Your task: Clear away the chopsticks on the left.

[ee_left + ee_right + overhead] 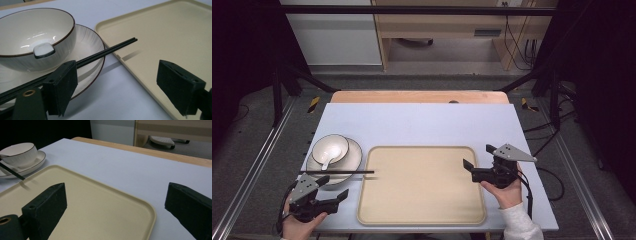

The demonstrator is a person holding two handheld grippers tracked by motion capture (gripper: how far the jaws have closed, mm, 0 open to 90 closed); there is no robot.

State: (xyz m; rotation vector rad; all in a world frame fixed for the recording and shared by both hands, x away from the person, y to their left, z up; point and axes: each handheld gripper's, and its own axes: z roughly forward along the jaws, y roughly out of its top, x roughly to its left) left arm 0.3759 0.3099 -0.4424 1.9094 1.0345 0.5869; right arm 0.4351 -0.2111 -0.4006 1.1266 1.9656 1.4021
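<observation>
The left gripper (pixel 343 194) is held in the left hand (pixel 299 225) just beside the tray's (pixel 422 212) near left corner, jaws wide apart. The right gripper (pixel 471 167) sits in the right hand (pixel 506 192) at the tray's right edge, jaws wide apart too.

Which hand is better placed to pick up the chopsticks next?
Left, probably. The left gripper sits open just below the chopsticks resting across the plate, while the right gripper is open across the tray, far from them.

Black chopsticks (pixel 337 172) rest across a plate (pixel 353 159) holding a bowl (pixel 330 148), tips over a beige tray (pixel 422 185).
</observation>
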